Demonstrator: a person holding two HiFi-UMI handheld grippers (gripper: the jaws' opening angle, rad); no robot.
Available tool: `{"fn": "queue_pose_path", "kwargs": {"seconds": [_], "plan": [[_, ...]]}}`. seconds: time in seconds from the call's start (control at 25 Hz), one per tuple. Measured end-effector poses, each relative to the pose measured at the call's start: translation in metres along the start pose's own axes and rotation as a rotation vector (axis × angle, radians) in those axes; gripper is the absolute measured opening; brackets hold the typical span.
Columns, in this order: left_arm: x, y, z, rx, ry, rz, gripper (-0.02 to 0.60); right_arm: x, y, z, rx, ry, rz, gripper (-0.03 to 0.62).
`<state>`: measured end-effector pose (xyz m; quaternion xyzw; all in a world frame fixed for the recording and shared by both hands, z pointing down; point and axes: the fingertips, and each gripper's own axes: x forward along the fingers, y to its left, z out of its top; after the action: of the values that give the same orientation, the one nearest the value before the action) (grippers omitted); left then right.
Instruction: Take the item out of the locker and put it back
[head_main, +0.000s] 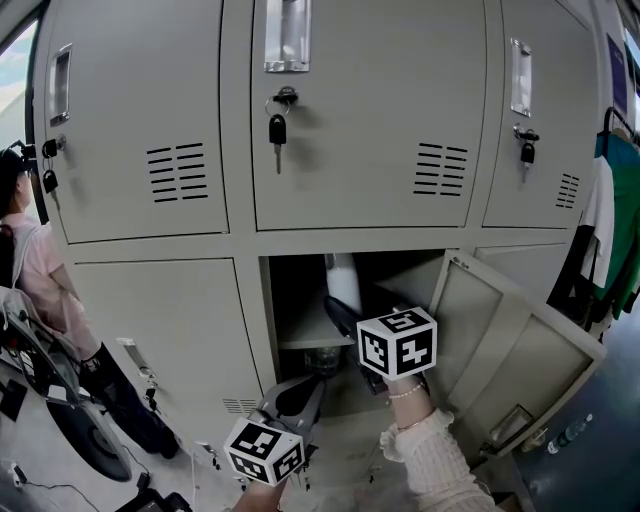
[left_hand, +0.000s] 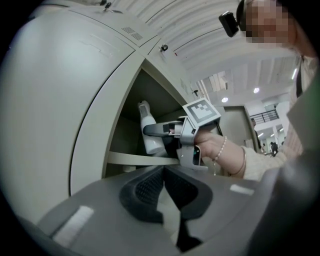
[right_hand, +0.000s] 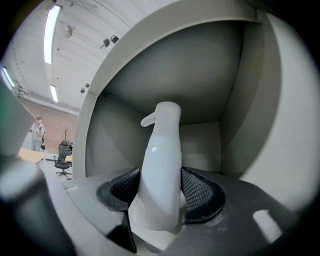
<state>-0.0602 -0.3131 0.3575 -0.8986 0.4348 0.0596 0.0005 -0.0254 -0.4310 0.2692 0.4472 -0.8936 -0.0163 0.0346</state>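
Bottle, glossy white with curved spout (upright in locker), clamped by right tool

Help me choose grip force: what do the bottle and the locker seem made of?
Bottle: probably plastic, smooth white and slightly glossy; a soft highlight and a moulded line cross its body.
Locker: likely painted sheet metal, matte light grey; the doors are thin flat panels with punched vent slots.
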Motion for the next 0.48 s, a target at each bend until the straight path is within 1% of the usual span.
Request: {"fn": "queue_pose_path", "kwargs": {"seconds": [0.24,0.48], "plan": [[0.004,-0.002,0.002,0.008,-0.001,-0.004,0.006,-0.024,0.008,0.005,0.017,-0.048,0.022,0.262],[0.003,-0.003,0.002,0.005,0.002,-0.001,0.006,-0.050,0.018,-0.004,0.052,-0.081,0.041,0.262]]}}
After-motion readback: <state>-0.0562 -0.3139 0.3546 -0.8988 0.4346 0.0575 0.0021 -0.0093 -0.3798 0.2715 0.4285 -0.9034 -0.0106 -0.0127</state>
